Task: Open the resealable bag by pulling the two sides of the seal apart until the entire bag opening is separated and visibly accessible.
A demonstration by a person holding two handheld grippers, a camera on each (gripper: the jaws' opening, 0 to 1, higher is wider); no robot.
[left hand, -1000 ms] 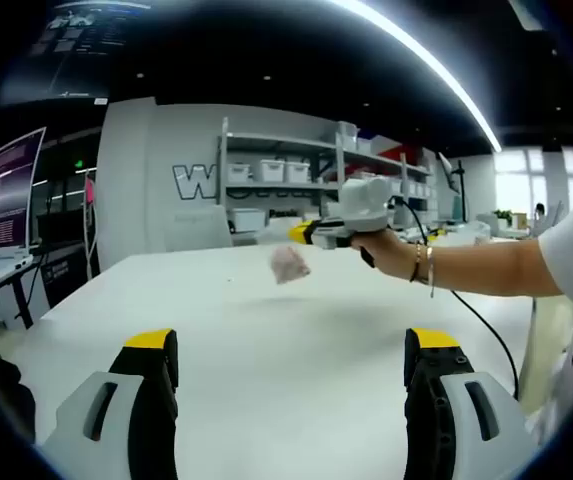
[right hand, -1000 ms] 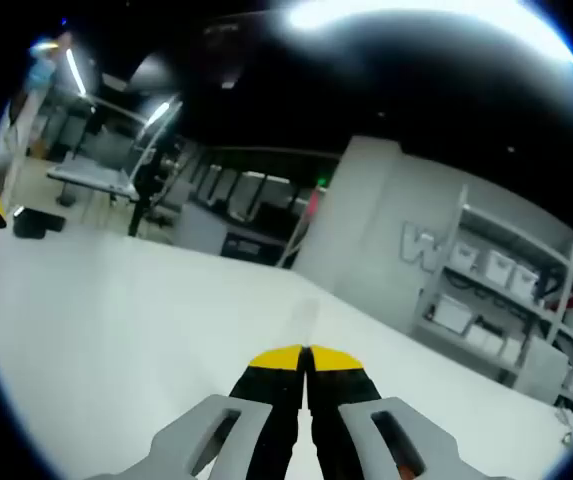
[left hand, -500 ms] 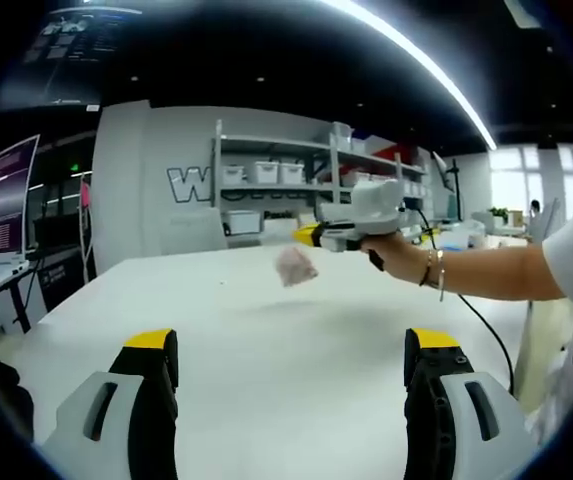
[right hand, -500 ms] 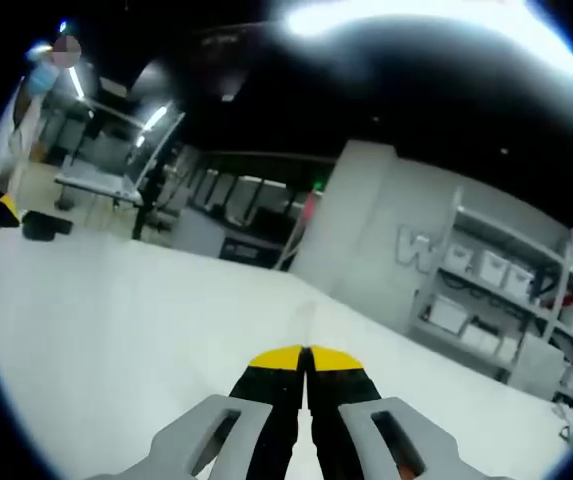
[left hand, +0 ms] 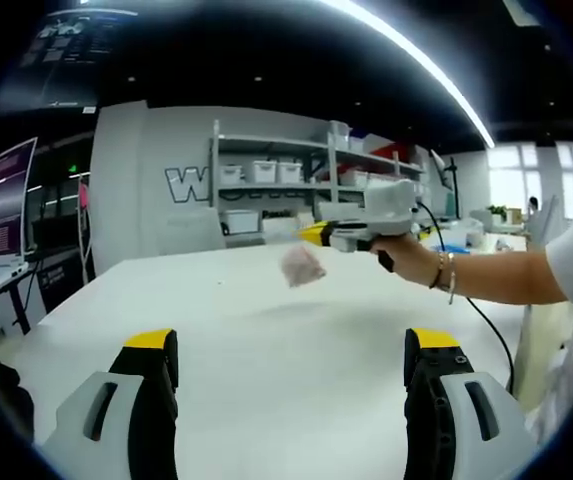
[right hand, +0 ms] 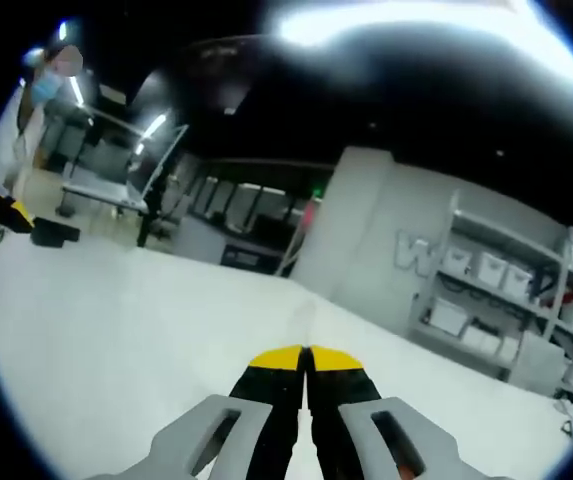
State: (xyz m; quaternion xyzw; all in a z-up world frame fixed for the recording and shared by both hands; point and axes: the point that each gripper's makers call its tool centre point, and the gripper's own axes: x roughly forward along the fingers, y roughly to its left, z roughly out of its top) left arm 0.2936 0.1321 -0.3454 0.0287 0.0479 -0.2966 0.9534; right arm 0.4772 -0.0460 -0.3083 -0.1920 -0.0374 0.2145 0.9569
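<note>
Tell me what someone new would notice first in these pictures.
In the left gripper view, the right hand-held gripper juts in from the right, its jaws shut on a small clear resealable bag that dangles above the white table. The left hand-held gripper stands wide open at the bottom, holding nothing. Behind, shelves of white bins line the wall.

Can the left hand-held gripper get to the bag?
Probably yes. The bag hangs from the right hand-held gripper above the table, nothing between it and the open left hand-held gripper.
</note>
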